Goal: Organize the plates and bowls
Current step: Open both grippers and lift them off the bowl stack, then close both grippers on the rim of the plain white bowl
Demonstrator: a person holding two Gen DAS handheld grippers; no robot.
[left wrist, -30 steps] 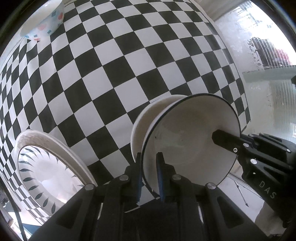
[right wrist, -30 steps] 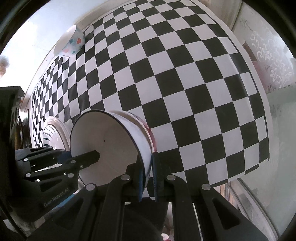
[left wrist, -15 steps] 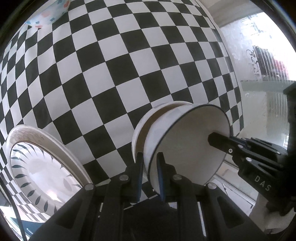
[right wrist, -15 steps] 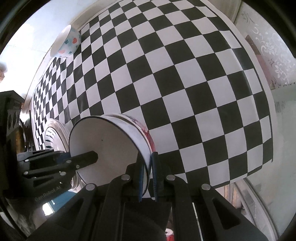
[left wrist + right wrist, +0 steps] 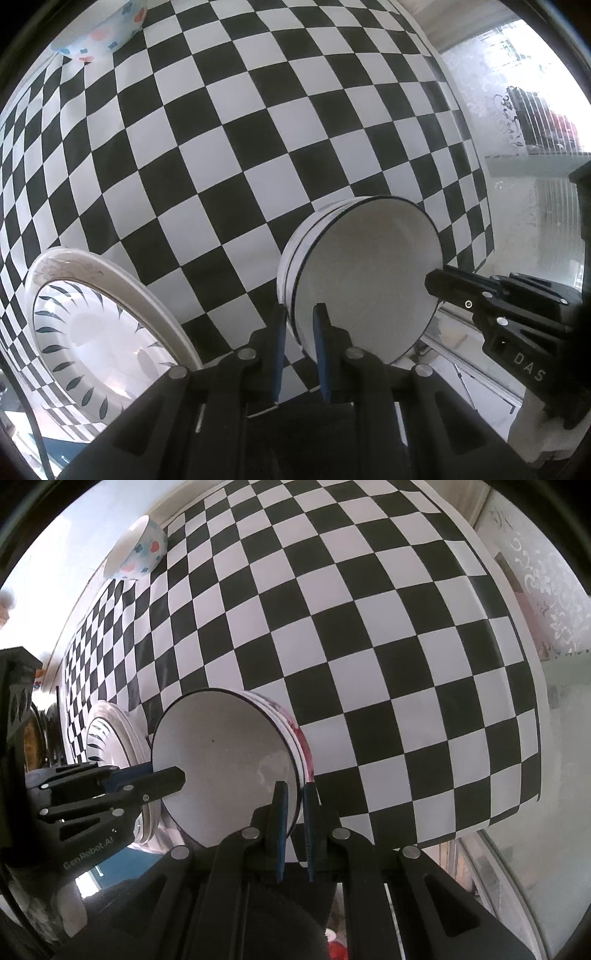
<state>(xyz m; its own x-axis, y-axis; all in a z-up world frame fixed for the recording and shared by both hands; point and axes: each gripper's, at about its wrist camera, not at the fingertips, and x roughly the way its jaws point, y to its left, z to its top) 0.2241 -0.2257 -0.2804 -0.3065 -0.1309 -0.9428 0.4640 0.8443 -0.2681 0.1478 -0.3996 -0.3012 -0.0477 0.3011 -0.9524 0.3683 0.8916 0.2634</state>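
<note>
So right now I've got both claws on the same white bowl, the one with the thin dark line round the lip. My left claw is clenched on the rim at about 7 o'clock of the bowl's mouth in its own camera, one finger inside and one outside, and my right claw is pinching the opposite side of the rim the same way. The bowl is tipped up on edge and looks clear of the checkered tabletop, so my guess is the two-sided grip is there to keep it from swinging or slipping, since a rim pinch on glazed ceramic is pretty sketchy with one claw. From the right camera I can see a red pattern on the outside wall. The leaf-pattern plate sits at 8 o'clock in the left view, just beside the bowl, and I'd bet that's the stacking spot. The little flowery bowl is way off at 11 o'clock near the far edge, untouched. Main risk I see is clipping the plate's rim on the way over.
</note>
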